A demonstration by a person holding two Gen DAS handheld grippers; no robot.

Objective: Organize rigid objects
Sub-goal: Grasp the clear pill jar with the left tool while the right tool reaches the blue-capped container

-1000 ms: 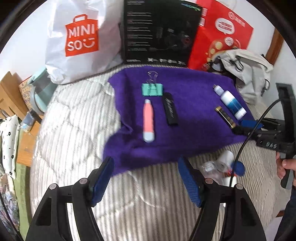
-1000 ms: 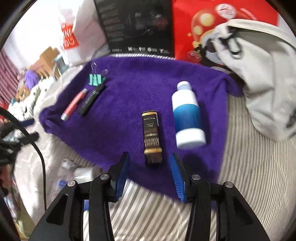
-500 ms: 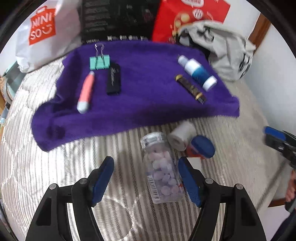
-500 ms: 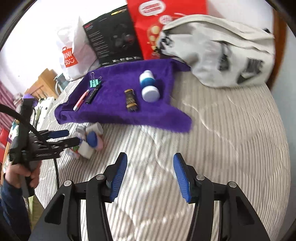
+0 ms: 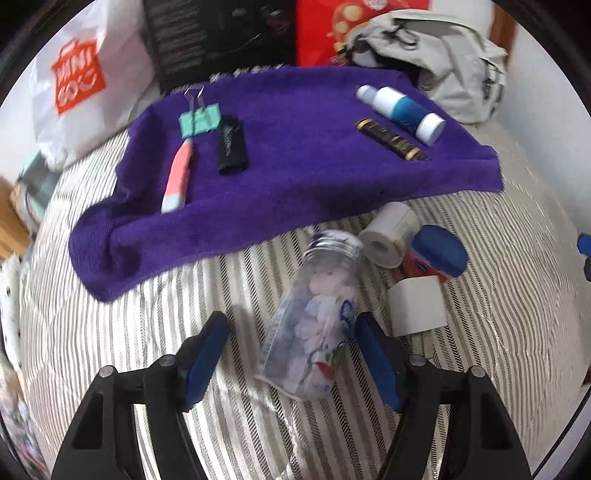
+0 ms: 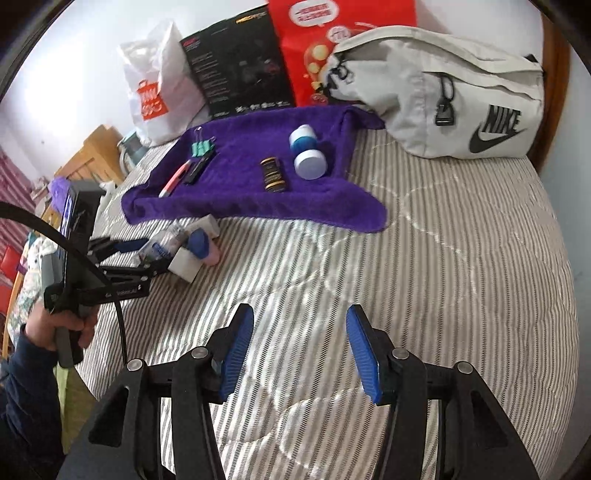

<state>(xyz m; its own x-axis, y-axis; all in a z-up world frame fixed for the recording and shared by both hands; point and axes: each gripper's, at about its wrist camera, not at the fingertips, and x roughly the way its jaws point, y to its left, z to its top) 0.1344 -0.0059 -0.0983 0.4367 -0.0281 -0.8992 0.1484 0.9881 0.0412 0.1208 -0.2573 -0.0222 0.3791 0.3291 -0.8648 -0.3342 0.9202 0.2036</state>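
Observation:
A clear plastic jar of pale tablets (image 5: 314, 314) lies on its side on the striped bedspread, just in front of the purple towel (image 5: 295, 177). My left gripper (image 5: 291, 358) is open, and the jar's lower half lies between its blue pads without being clamped. On the towel lie a green binder clip (image 5: 199, 120), a pink pen-like tube (image 5: 179, 175), a black case (image 5: 231, 144), a brown-gold tube (image 5: 393, 139) and a white-blue bottle (image 5: 400, 109). My right gripper (image 6: 299, 354) hangs open over bare bedspread, far from the towel (image 6: 240, 184). In that view a hand (image 6: 55, 325) holds the left gripper (image 6: 147, 256) at the jar (image 6: 166, 243).
Right of the jar lie a white roll (image 5: 388, 234), a blue-lidded red jar (image 5: 436, 254) and a white box (image 5: 417, 304). Behind the towel stand a white shopping bag (image 5: 77, 85), a black box (image 5: 221, 33), a red bag (image 5: 325, 29) and a grey pouch (image 6: 443, 92). Wooden furniture (image 6: 92, 155) flanks the bed's left.
My left gripper swung from the towel down to the jar and closed in until the jar sits between its open fingers. My right gripper drew back from the towel.

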